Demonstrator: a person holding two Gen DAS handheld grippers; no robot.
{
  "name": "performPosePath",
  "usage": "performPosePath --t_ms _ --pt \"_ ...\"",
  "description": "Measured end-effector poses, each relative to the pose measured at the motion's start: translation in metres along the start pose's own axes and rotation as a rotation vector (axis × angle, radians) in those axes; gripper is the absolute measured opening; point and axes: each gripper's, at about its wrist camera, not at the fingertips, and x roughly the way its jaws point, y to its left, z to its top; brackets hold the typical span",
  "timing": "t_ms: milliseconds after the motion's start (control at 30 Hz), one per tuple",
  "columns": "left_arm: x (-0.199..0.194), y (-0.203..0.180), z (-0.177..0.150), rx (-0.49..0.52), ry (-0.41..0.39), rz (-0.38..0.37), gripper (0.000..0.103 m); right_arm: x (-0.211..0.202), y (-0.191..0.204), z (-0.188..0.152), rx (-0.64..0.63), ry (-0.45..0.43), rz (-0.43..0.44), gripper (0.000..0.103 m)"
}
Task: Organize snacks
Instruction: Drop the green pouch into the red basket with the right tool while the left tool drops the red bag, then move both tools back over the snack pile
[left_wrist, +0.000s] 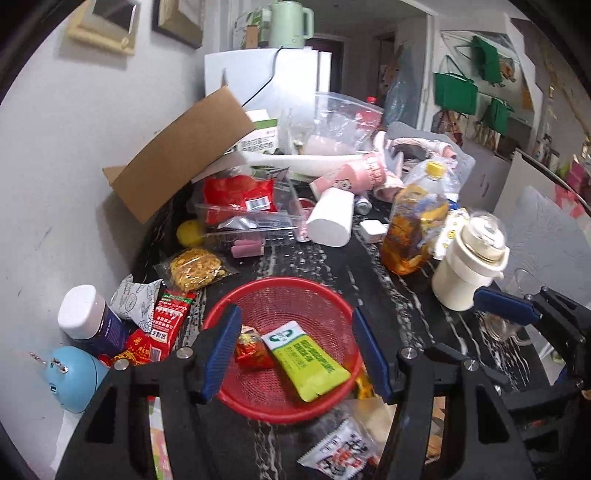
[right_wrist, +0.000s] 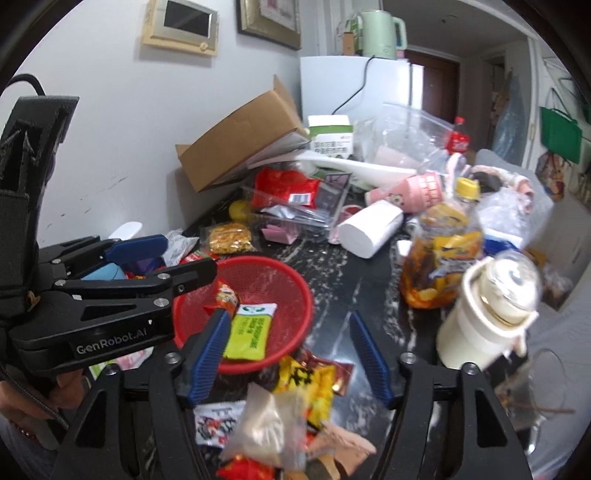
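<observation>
A red mesh basket (left_wrist: 295, 295) sits on the dark marble table and holds a green-yellow snack packet (left_wrist: 310, 360) and a small red snack (left_wrist: 253, 350). My left gripper (left_wrist: 295, 354) is open and empty, hovering over the basket. The basket (right_wrist: 273, 280) with the green packet (right_wrist: 249, 332) and red snack (right_wrist: 225, 297) also shows in the right wrist view. My right gripper (right_wrist: 288, 365) is open and empty above a pile of snack packets (right_wrist: 306, 384) just in front of the basket. The left gripper (right_wrist: 155, 258) shows at left there.
Red snack packets (left_wrist: 166, 321) and a noodle bag (left_wrist: 195, 269) lie left of the basket. A white jar (left_wrist: 467, 266), a tea bottle (left_wrist: 415, 225), a paper roll (left_wrist: 330, 218), a clear bin (left_wrist: 251, 214) and a cardboard box (left_wrist: 181, 155) crowd the back. A glass (right_wrist: 539, 387) stands right.
</observation>
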Motion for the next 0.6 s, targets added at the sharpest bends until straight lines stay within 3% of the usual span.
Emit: performPosePath --t_ms 67,200,600 --pt "-0.008 -0.01 -0.003 0.022 -0.01 -0.013 0.061 -0.011 -0.003 -0.005 0.012 -0.011 -0.021 0.075" --pt "-0.021 -0.025 -0.009 0.052 -0.03 -0.025 0.073 -0.03 -0.01 -0.018 0.039 -0.017 -0.049 0.082" --pt "-0.044 -0.049 -0.043 0.096 -0.008 -0.107 0.073 -0.068 -0.02 -0.064 0.081 -0.009 -0.109 0.085"
